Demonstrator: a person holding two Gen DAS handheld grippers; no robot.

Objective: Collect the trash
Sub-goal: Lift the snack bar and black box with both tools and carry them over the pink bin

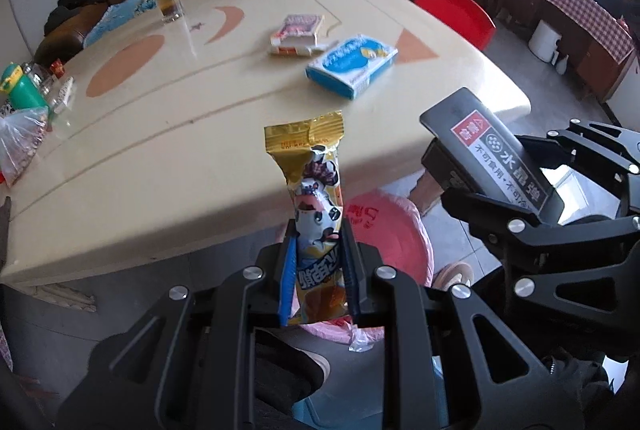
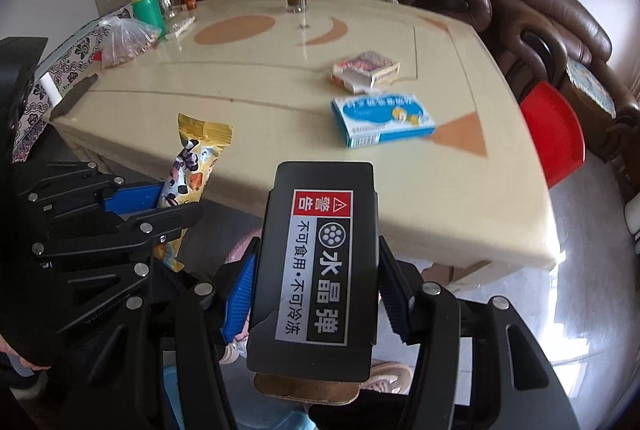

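Beyond the near edge of the cream table (image 1: 168,165), both grippers hang over the floor; the left gripper (image 1: 318,250) is clamped on a gold snack wrapper (image 1: 316,189) standing up between its blue pads; the right gripper (image 2: 316,282) grips a black box (image 2: 320,262) labelled 水晶弹, 不可食用, under a red 警告 tag; only the left wrist view shows the pink-lined bin (image 1: 384,234) below the wrapper; only the right shows a patterned tissue box (image 2: 60,69); a blue carton (image 2: 382,119) and a smaller opened pack (image 2: 366,69) lie apart on the tabletop.
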